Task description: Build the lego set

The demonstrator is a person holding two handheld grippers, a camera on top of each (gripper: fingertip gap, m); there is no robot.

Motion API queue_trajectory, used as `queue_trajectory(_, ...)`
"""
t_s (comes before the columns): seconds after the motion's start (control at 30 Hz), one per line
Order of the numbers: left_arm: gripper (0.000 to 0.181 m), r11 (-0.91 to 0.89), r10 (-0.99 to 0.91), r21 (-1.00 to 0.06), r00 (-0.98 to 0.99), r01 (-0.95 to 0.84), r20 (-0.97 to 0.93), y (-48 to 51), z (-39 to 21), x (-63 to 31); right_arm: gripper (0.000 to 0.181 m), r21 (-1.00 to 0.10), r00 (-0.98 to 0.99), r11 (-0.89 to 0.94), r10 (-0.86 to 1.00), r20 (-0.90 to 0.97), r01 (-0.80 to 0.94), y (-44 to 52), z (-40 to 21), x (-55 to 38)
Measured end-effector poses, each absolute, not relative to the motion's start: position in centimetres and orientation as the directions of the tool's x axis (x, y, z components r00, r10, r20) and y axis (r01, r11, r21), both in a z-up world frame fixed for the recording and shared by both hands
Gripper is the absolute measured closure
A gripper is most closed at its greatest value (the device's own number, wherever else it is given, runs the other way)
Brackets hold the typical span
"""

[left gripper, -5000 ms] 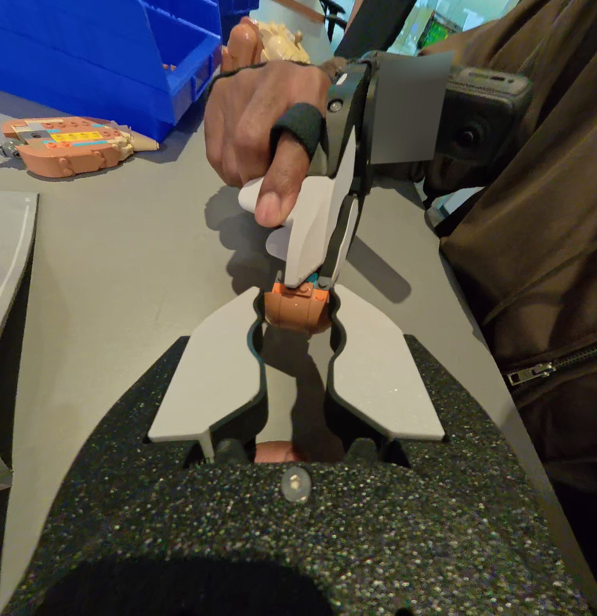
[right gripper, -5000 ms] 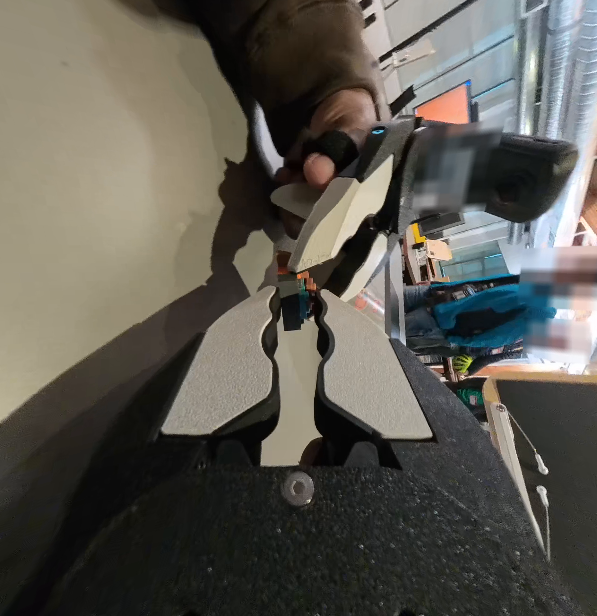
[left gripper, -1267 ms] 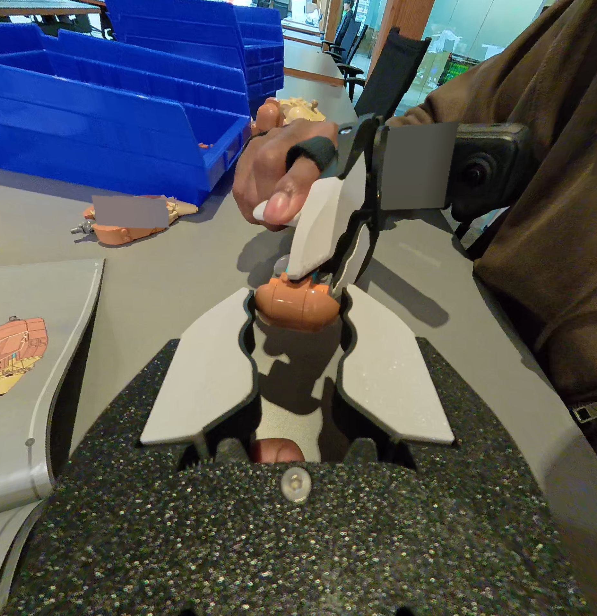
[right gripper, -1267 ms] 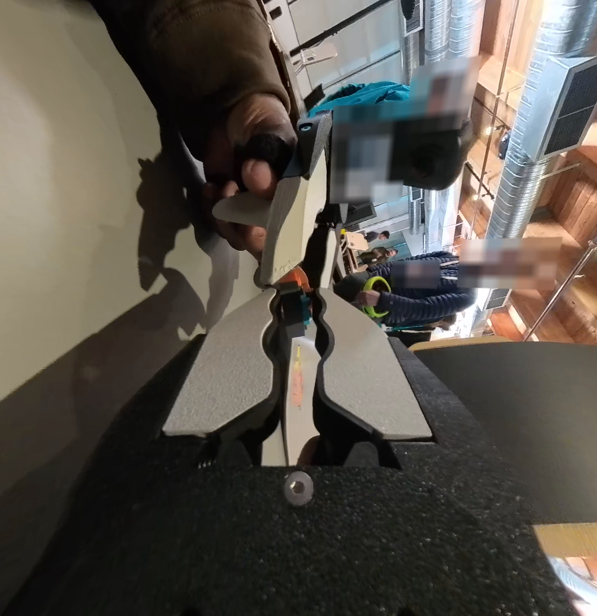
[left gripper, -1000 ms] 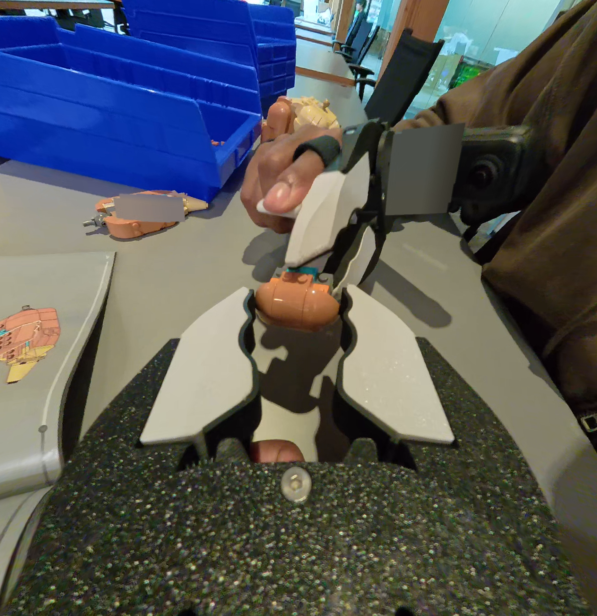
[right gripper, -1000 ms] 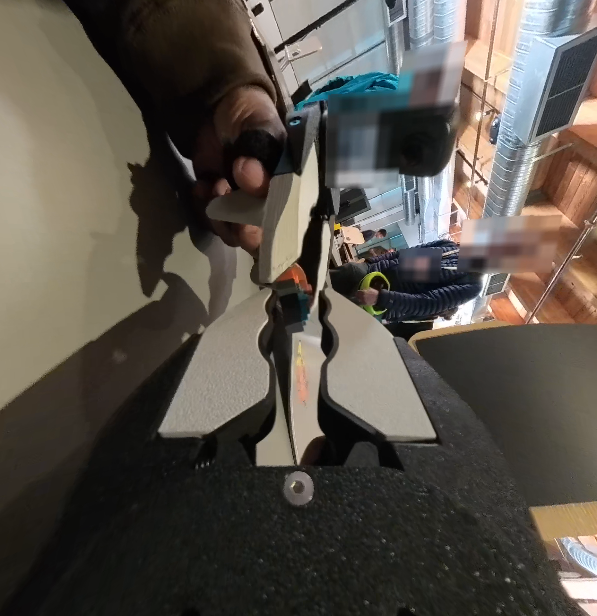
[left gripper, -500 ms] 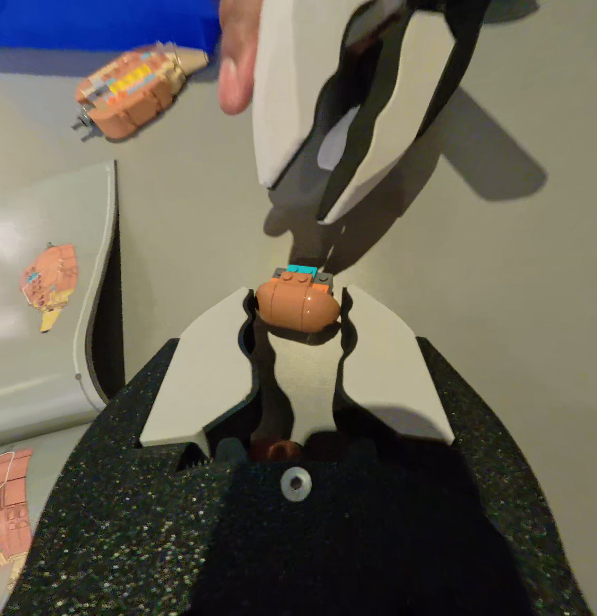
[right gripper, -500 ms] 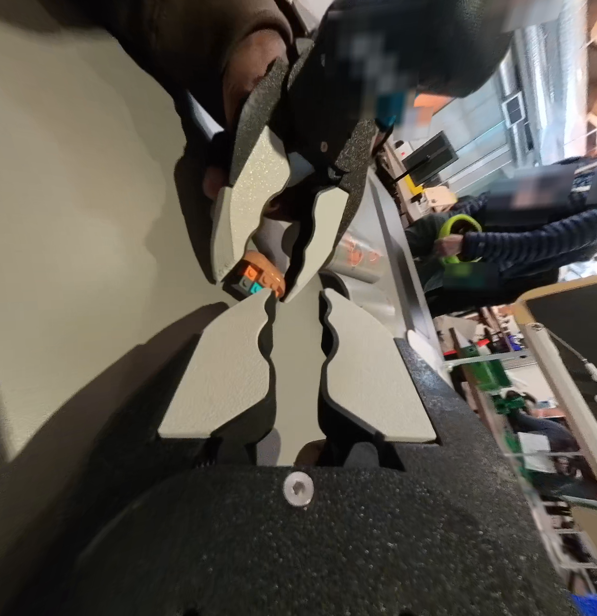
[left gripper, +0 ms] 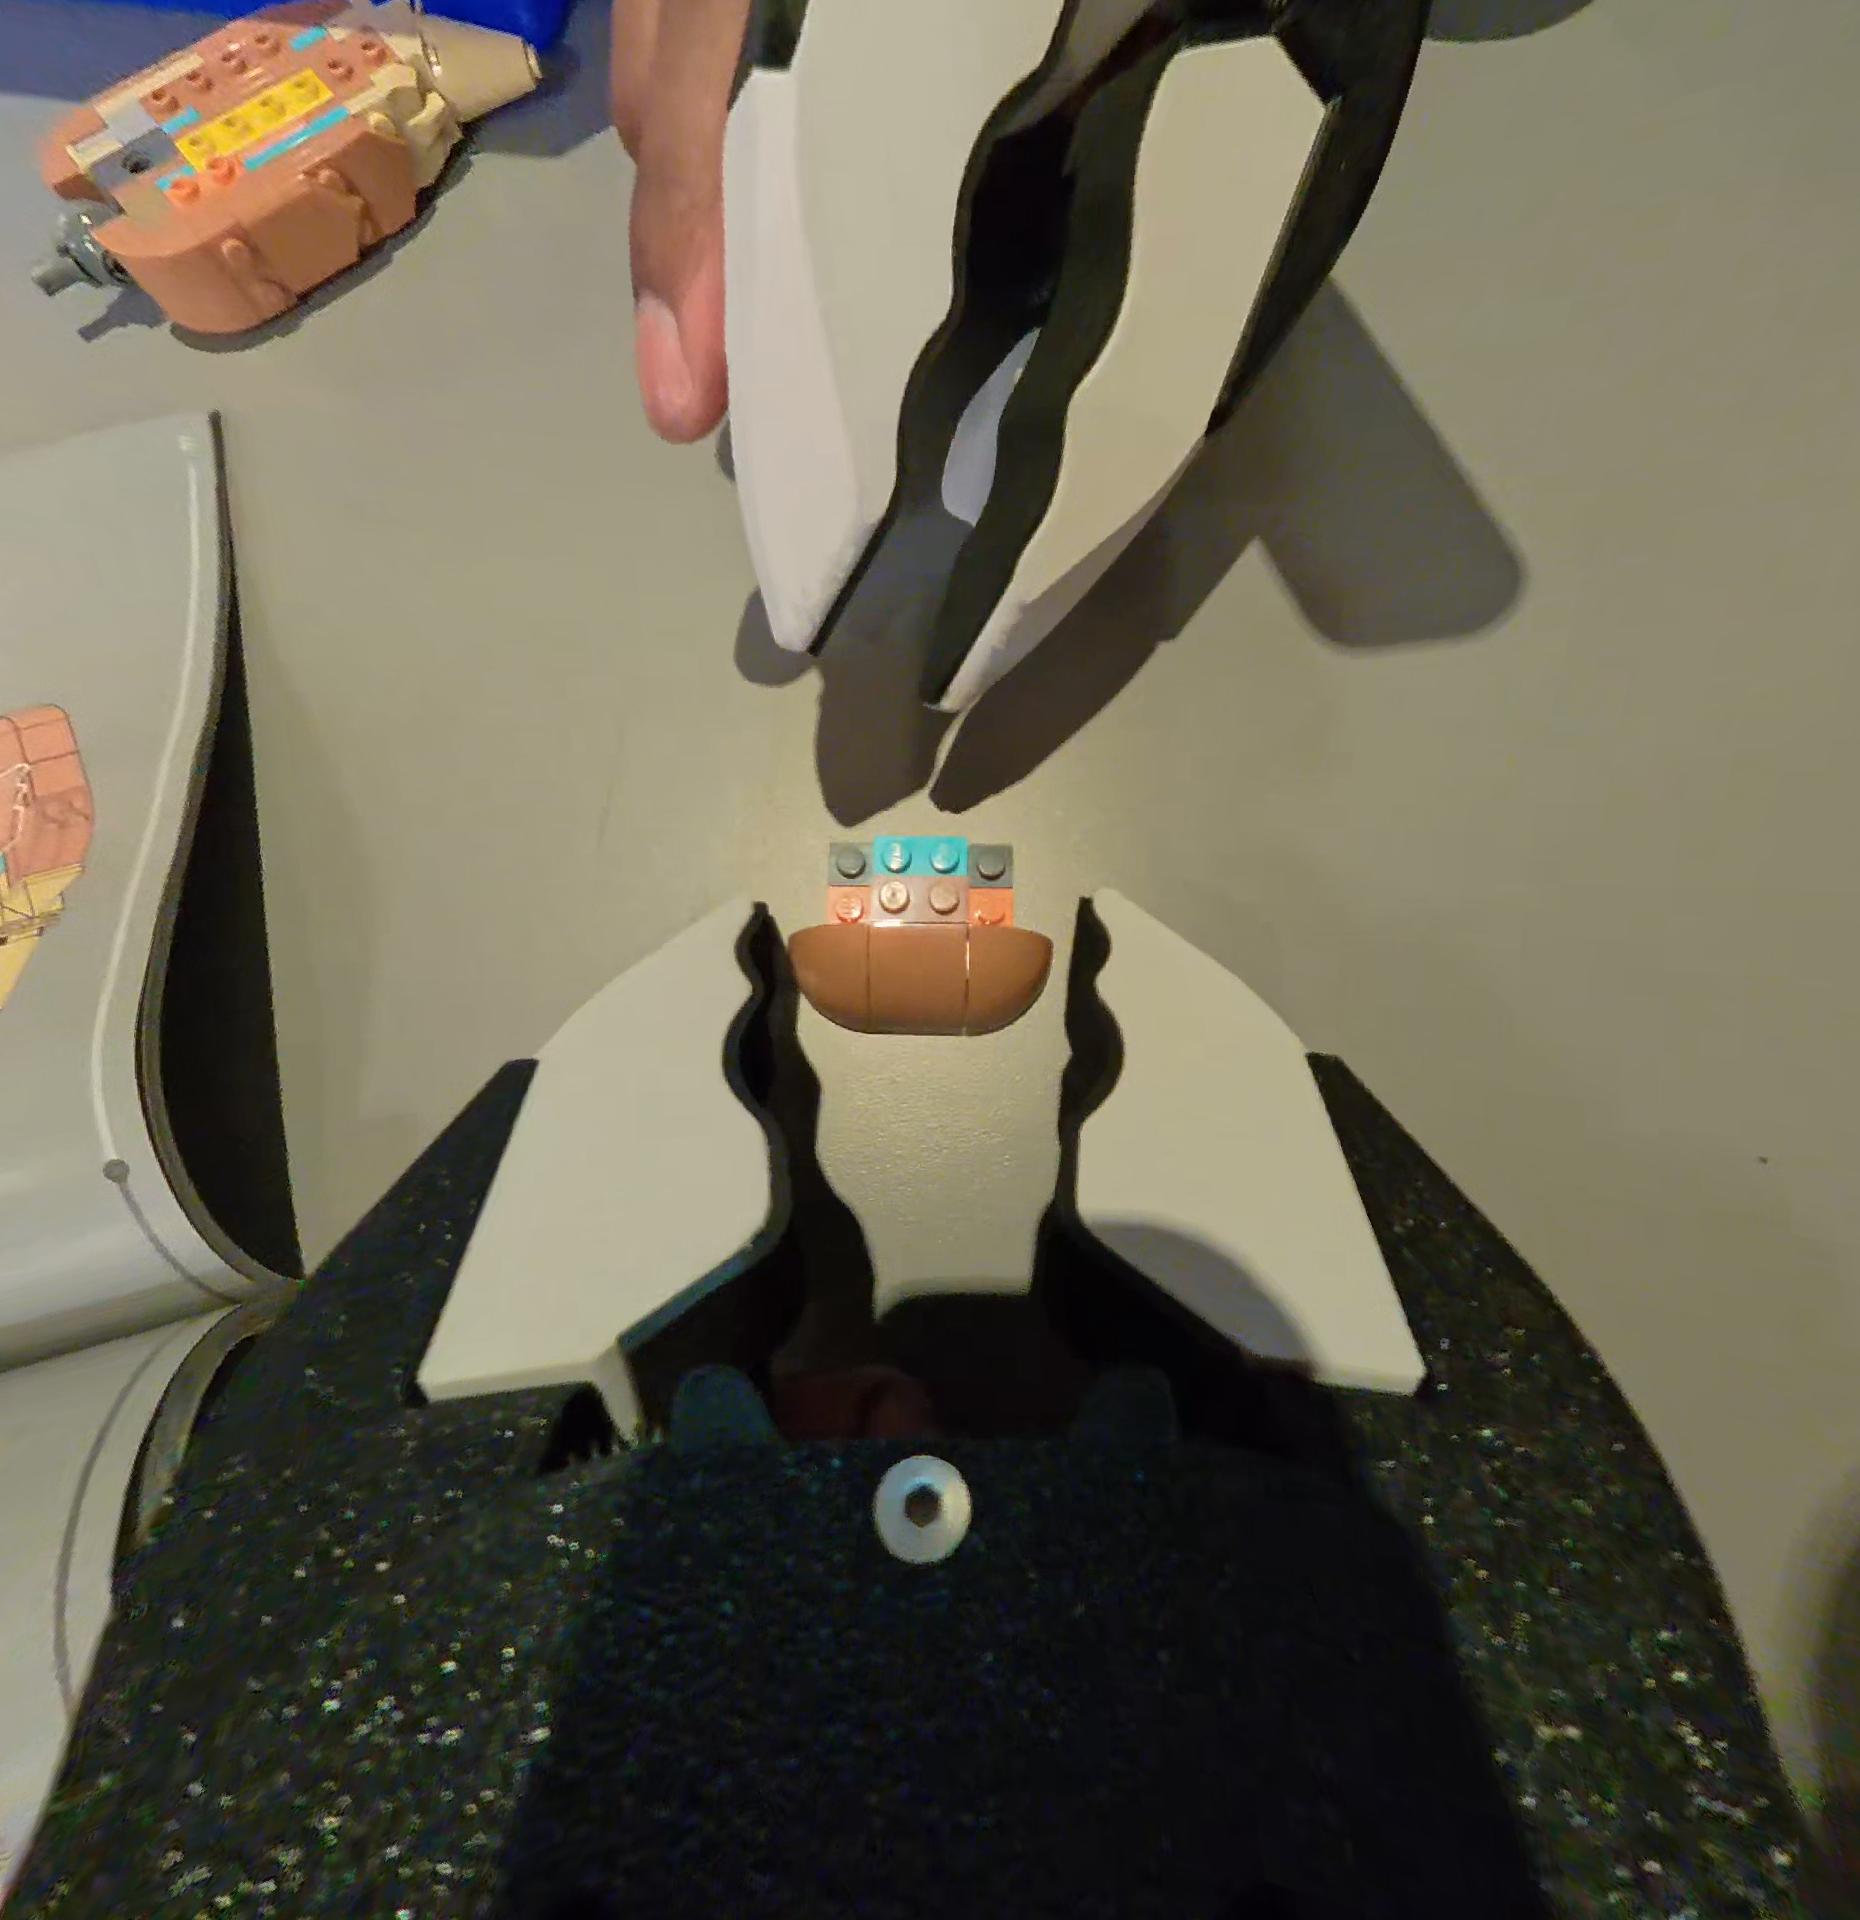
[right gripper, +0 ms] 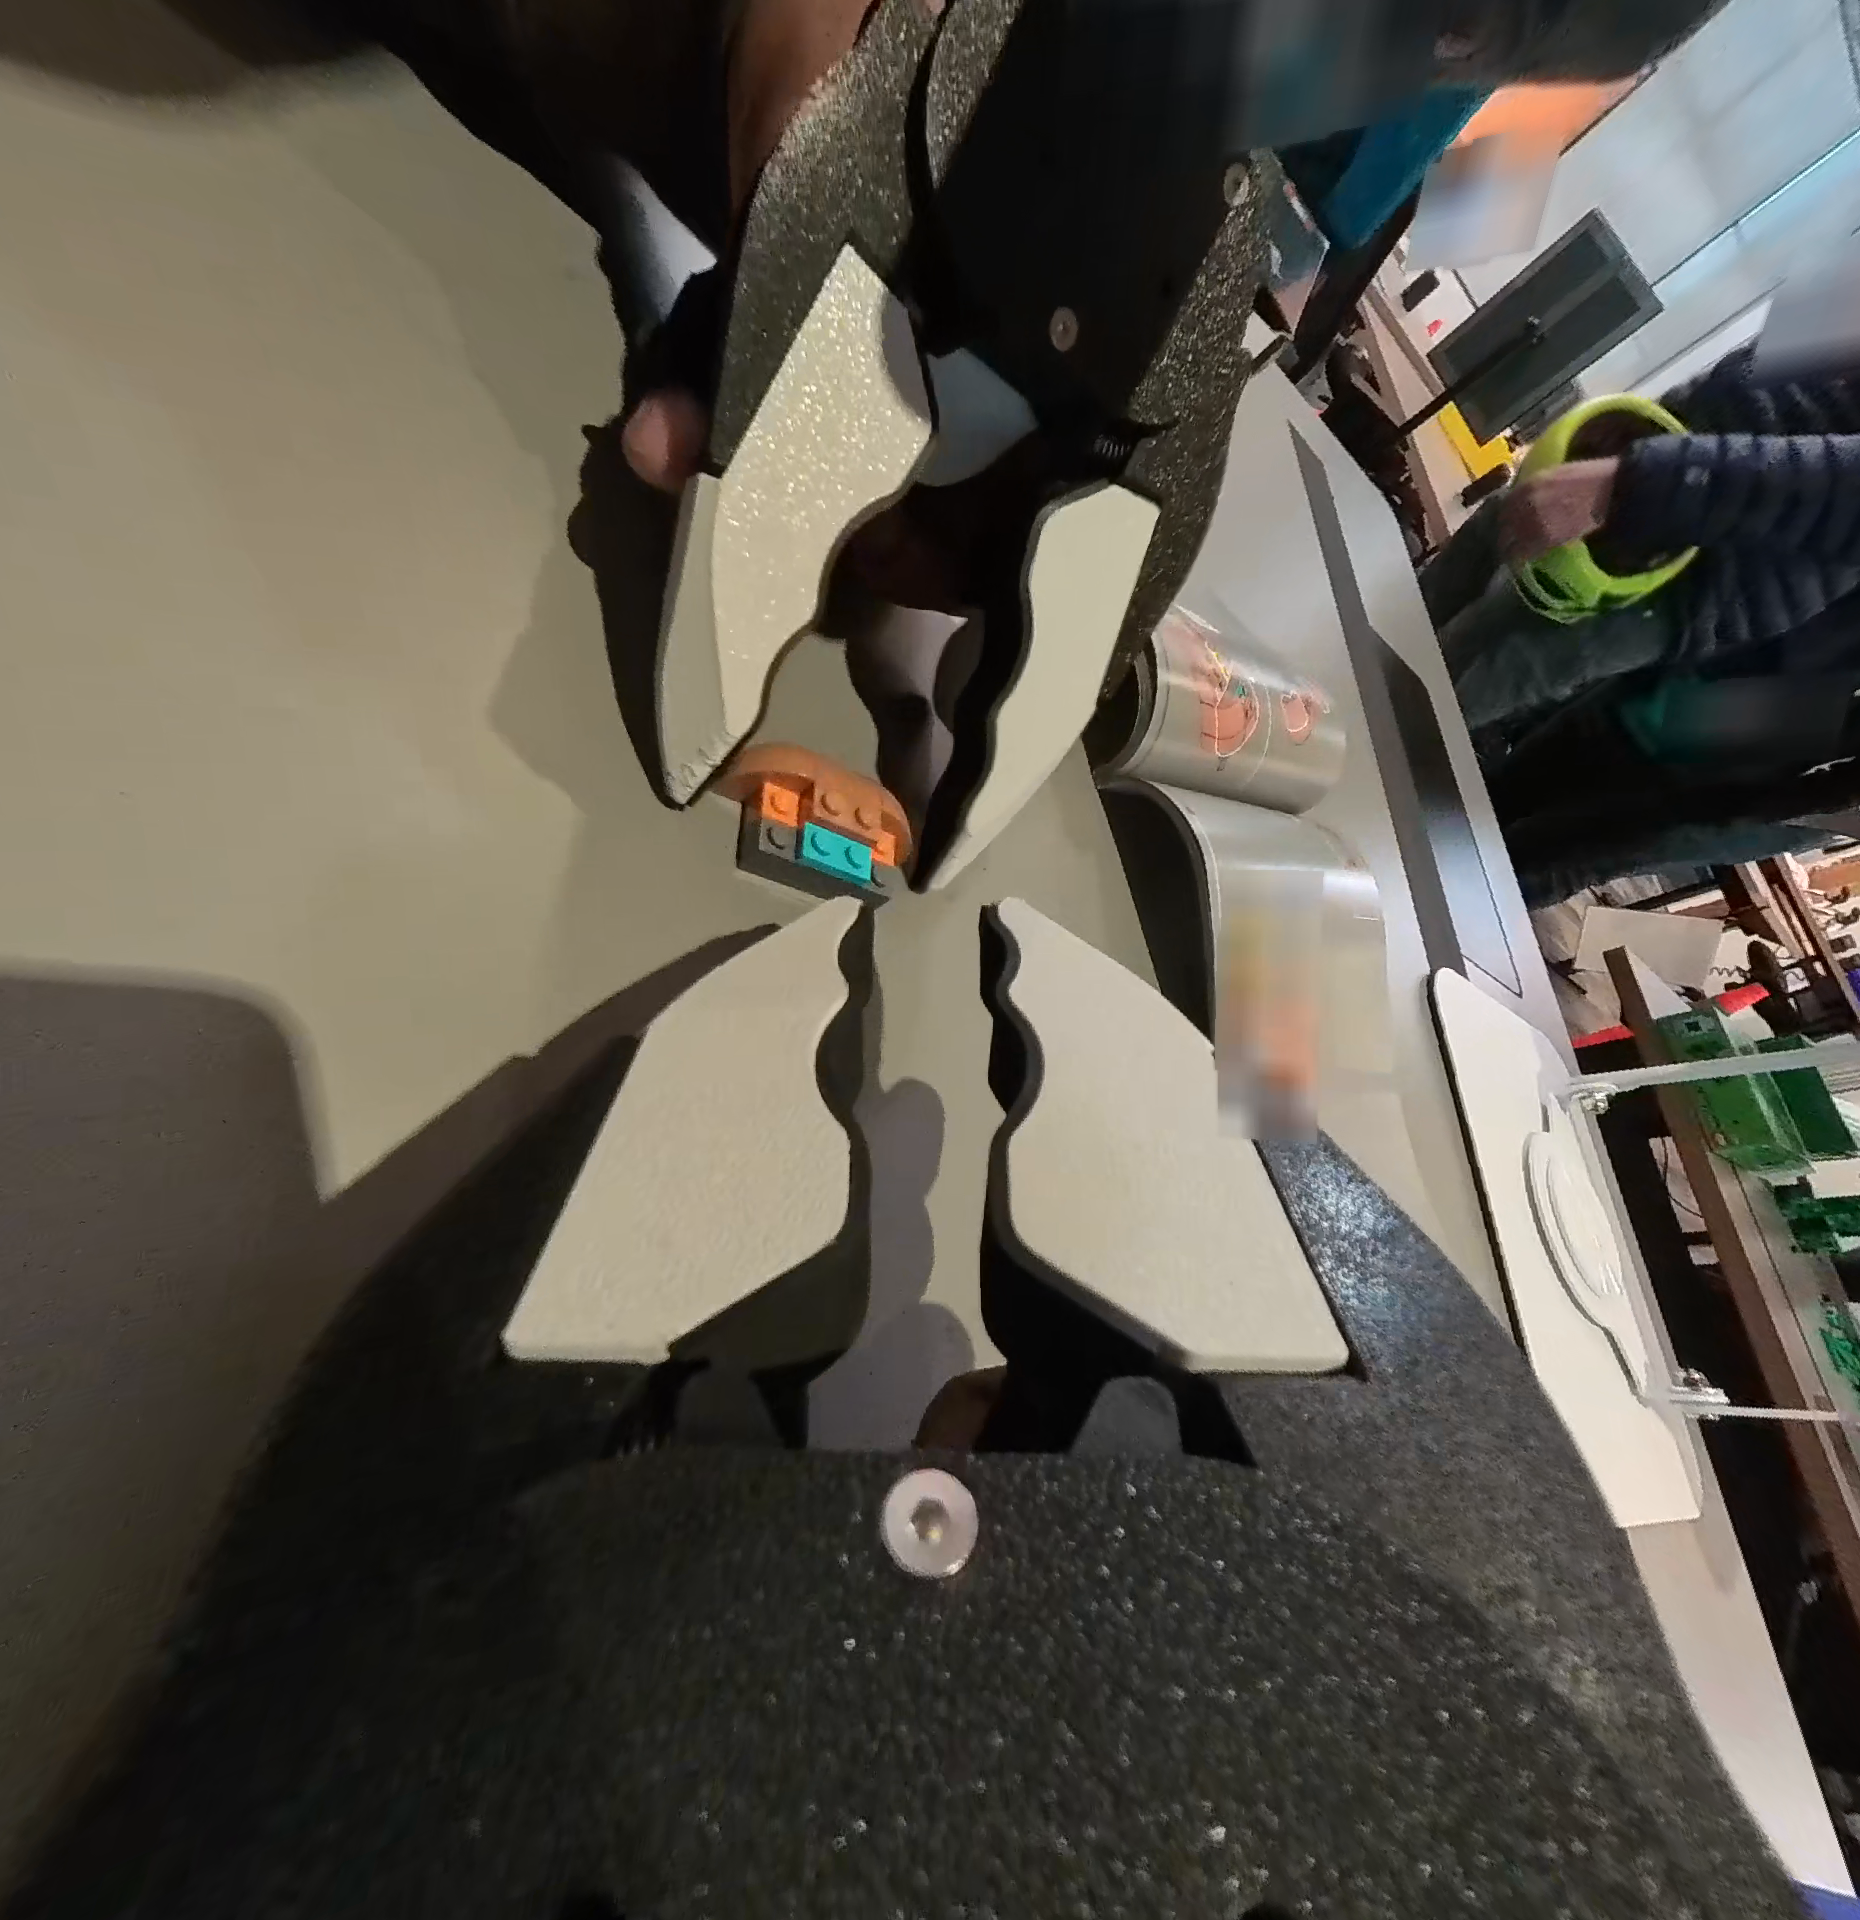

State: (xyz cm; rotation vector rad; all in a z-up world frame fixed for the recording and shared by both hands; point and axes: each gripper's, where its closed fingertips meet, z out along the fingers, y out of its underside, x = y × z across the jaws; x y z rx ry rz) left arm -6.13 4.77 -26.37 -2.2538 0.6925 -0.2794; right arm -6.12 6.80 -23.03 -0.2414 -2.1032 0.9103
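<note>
Plain grey surface, busy workshop beyond. The small brown sub-assembly, curved brown shell under teal, grey and orange studded plates, lies on the surface just ahead of the left tongs, between their tips but touching neither; those tongs stand released. The right tongs hang farther ahead, parted and empty; in their own view the piece sits just beyond their left tip. A larger brown model lies well off to the left, an instruction booklet nearer.

Risk, as judged: the rounded shell may rock or skid under an off-centre pinch, and a squeeze across the plates could pop them loose.
</note>
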Motion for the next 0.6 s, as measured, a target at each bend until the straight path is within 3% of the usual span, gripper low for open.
queue_trajectory(0.13,0.124,-0.490,-0.552,-0.781,0.831,-0.387,-0.066,5.6,-25.0,-5.9,0.162,-0.704,-0.649,0.700,0.481,0.589,-0.119,7.0,-22.8,-6.3)
queue_trajectory(0.37,0.125,-0.244,-0.522,-0.944,0.851,-0.220,-0.063,6.8,-19.7,-5.3,0.162,-0.805,-0.646,0.591,0.594,0.479,-0.053,8.0,-21.5,-7.0)
queue_trajectory(0.6,0.141,-0.168,-0.489,-0.980,0.872,-0.108,-0.012,7.1,-18.3,-6.3,0.166,-0.837,-0.640,0.547,0.649,0.412,0.015,8.7,-21.3,-7.8)
